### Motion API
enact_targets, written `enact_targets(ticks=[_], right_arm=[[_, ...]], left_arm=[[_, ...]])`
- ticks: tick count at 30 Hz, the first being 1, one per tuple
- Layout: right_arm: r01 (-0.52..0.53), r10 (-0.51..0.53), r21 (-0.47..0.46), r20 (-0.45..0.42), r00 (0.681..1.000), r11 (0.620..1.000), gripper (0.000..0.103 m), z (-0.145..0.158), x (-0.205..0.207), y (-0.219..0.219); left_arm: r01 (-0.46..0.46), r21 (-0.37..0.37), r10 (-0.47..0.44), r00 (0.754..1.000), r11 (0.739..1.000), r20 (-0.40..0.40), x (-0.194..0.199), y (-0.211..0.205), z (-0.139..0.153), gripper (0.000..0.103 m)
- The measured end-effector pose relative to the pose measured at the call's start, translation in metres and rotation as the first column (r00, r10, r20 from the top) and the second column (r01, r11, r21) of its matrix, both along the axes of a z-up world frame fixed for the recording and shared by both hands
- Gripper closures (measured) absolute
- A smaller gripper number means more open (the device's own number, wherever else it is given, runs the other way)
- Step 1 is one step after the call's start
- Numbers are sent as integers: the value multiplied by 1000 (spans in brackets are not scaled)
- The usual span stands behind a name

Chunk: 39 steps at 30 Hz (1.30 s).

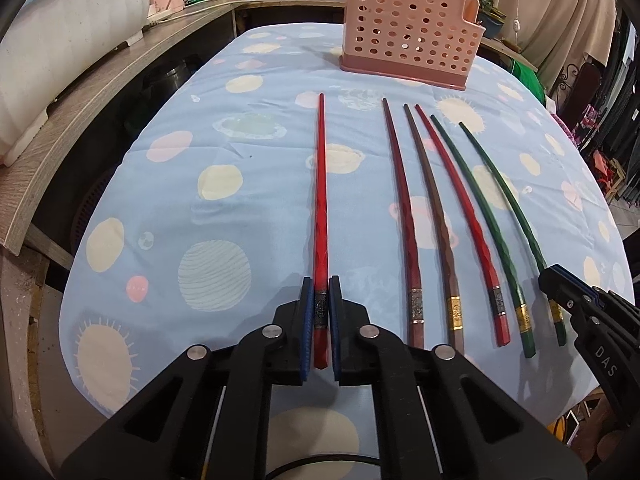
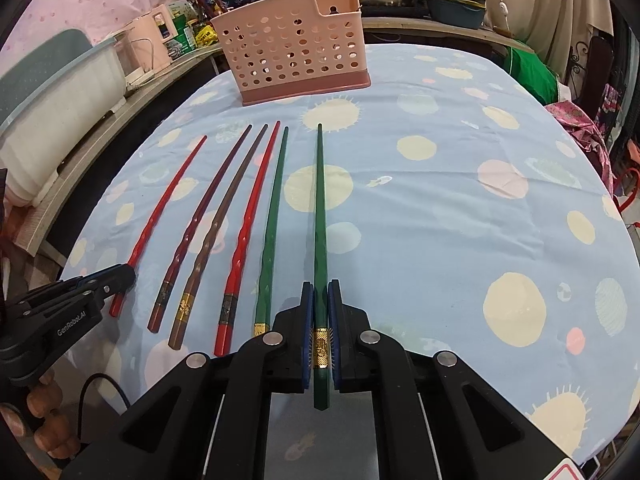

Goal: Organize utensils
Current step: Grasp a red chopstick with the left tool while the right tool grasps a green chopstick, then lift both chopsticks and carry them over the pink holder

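Jaws of the left gripper [image 1: 321, 312] are closed on the thick end of a bright red chopstick [image 1: 321, 200], the blue pads pressing its silver band on both sides; the stick runs straight ahead along the blue planet-print tablecloth [image 1: 200, 208] covering the counter. Jaws of the right gripper [image 2: 320, 316] are likewise clamped on a green chopstick [image 2: 320, 216] at its gold band, the butt end projecting back between the fingers.

Between these two sticks lie four more chopsticks, side by side and apart from one another: a dark red chopstick [image 1: 400, 208], a brown chopstick [image 1: 430, 208] with a gold band, a second red chopstick [image 1: 460, 220] and a second green chopstick [image 1: 484, 224]. All six point away from the cameras, thick ends nearest.

Beyond the tips, well apart from them, stands an upright pink perforated utensil holder [image 1: 404, 36] on its darker base. Pots and jars crowd the shelf behind.
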State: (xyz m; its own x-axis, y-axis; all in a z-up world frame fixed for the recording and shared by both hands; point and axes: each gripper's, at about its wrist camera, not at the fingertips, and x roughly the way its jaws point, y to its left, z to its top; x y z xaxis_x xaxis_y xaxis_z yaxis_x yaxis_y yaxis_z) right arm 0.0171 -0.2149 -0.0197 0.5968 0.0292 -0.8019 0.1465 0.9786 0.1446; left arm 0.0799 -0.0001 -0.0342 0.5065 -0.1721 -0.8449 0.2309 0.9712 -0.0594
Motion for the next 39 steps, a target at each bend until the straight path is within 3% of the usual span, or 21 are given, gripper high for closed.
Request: enact_targets(ticks=[20, 39], right_arm=[[21, -28, 47, 166, 986, 999, 96, 84, 23, -23], [37, -60, 83, 304, 951, 996, 96, 147, 64, -46]], left_arm=[[45, -106, -29, 990, 993, 141, 16, -14, 102, 96], [32, -115, -2, 968, 993, 252, 66, -37, 181, 96]])
